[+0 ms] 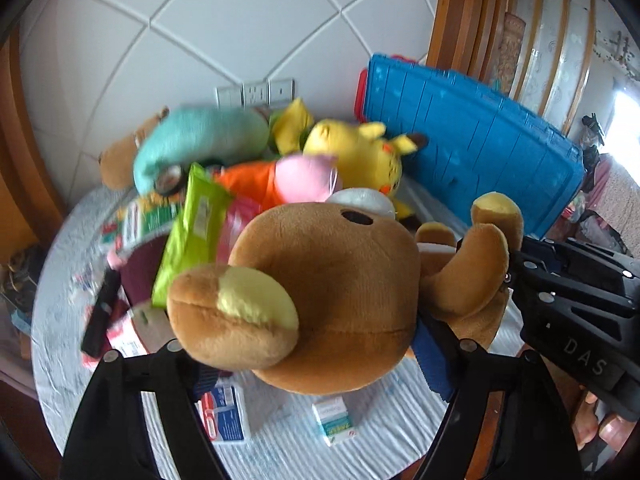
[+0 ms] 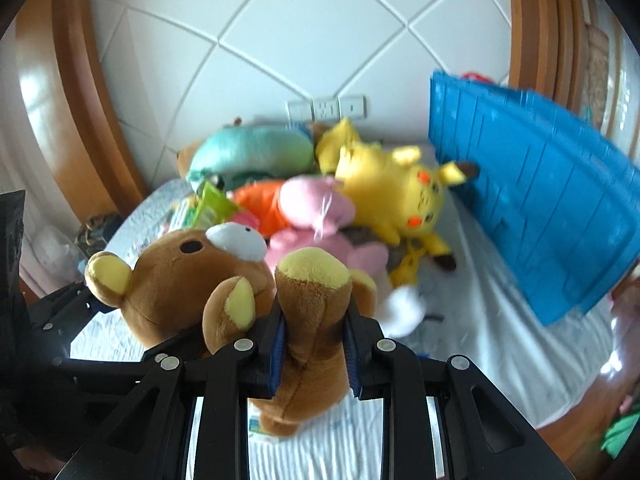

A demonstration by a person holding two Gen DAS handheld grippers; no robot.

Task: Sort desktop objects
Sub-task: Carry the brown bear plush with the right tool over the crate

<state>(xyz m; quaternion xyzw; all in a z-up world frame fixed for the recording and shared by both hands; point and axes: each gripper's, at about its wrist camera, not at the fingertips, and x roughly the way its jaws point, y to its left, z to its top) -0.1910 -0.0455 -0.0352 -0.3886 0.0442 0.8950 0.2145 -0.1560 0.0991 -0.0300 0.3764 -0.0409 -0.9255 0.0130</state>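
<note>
The brown bear plush (image 1: pixel 328 300) is clamped by both hand-held grippers, left (image 1: pixel 316 344) and right (image 2: pixel 316 344); it should be kept level toward the blue crate (image 2: pixel 540 208).

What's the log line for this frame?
left gripper: closed on brown bear's head | right gripper: shut on bear's leg | bear above table | blue bin at right

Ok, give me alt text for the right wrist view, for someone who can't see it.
The right hand-held gripper is clamped on a leg of a brown plush bear, holding it above a white-covered table. Behind lie a yellow plush, pink plush and teal plush, with a blue crate at right.
</note>
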